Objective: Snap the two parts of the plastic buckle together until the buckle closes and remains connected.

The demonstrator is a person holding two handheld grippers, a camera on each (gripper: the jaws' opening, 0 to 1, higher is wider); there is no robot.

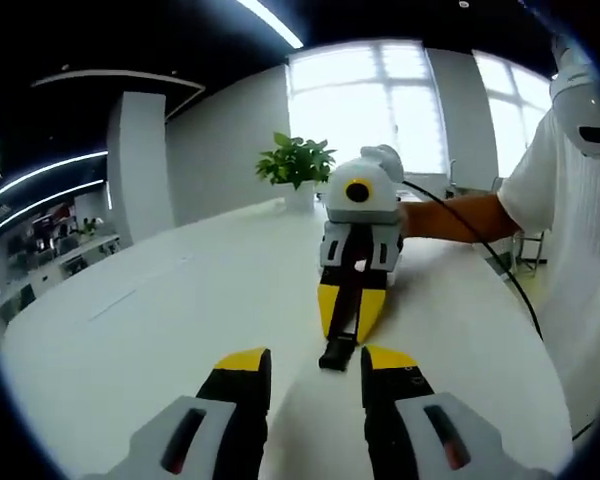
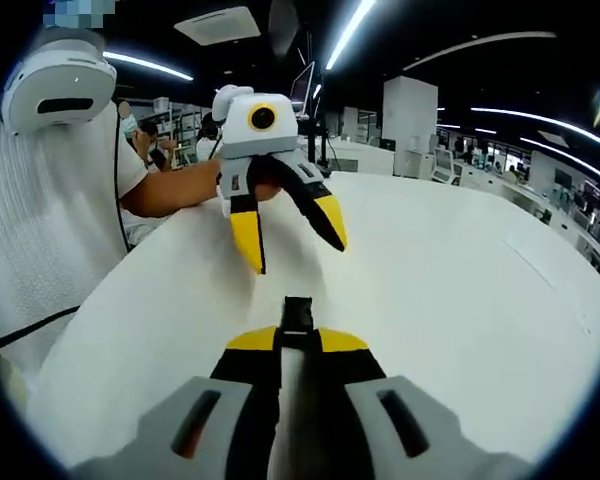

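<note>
We saw the right hand-held gripper clamped on a black buckle part; the left hand-held gripper gaped empty just before it. Misaligned approach risked twisting it loose.

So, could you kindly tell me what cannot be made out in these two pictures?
- Left gripper view: the black plastic buckle piece is mostly hidden between the right gripper jaws.
- Right gripper view: the buckle piece shows just its tip, too small to tell its type; the open left gripper holds nothing.

Bare table all around; plant far off.
</note>
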